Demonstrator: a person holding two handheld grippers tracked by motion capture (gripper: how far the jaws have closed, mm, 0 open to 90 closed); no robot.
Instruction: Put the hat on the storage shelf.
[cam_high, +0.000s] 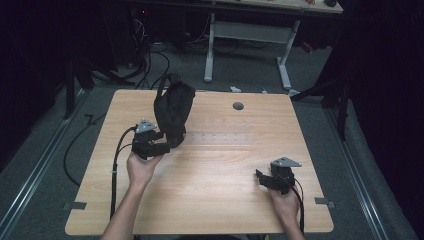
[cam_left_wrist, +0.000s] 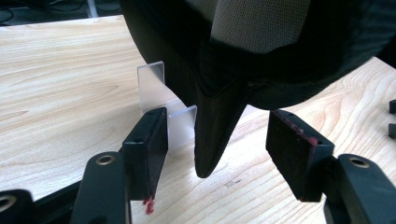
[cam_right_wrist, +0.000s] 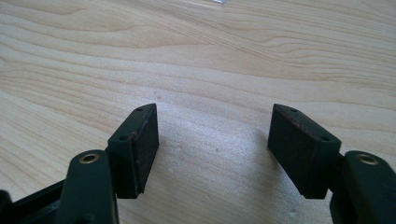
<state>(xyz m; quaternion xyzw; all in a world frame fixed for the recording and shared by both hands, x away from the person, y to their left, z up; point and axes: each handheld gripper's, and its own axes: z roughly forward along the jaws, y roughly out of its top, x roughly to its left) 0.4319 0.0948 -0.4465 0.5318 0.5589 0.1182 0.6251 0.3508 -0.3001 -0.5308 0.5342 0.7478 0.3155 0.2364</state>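
A black fabric bag (cam_high: 172, 107) stands upright at the back left of the wooden table (cam_high: 225, 200), propped on a clear plastic stand (cam_left_wrist: 154, 88). A pointed black strap end (cam_left_wrist: 210, 140) of the bag hangs down to just above the wood. My left gripper (cam_high: 167, 145) is at the bag's base. In the left gripper view, my left gripper (cam_left_wrist: 219, 154) is open, with the strap end between its jaws and neither pad pressing on it. My right gripper (cam_high: 260, 177) rests at the front right, and its own view shows it open (cam_right_wrist: 215, 149) over bare wood.
A round grey grommet (cam_high: 238, 106) sits in the tabletop near the back edge. Behind the table stands a desk on white legs (cam_high: 210, 50). Cables (cam_high: 75, 145) trail over the floor on the left. The bag's upper part hangs over my left jaws.
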